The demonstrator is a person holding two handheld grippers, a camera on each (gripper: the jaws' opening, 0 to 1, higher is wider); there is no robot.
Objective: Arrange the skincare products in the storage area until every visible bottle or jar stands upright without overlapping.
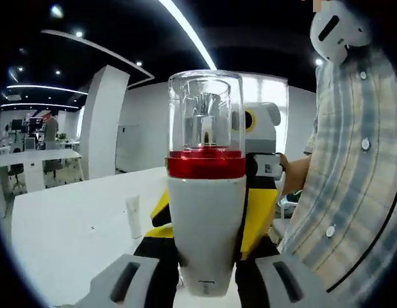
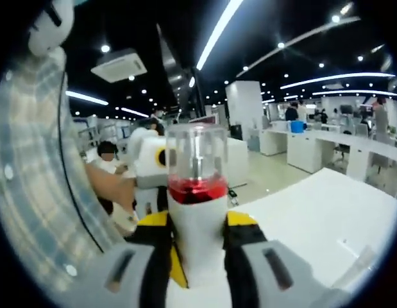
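Observation:
A pump bottle with a white body, red collar and clear cap stands upright in mid-air, above a white table. My left gripper is shut on its lower body. The right gripper's yellow-and-black fingers flank the same bottle from the far side. In the right gripper view the bottle sits between the jaws of my right gripper, shut on it, with the left gripper's yellow fingers behind. A small white tube stands upright on the table.
A person in a plaid shirt stands close on the right of the left gripper view, a hand on a gripper. The white table spreads wide. Office desks, a pillar and other people are far behind.

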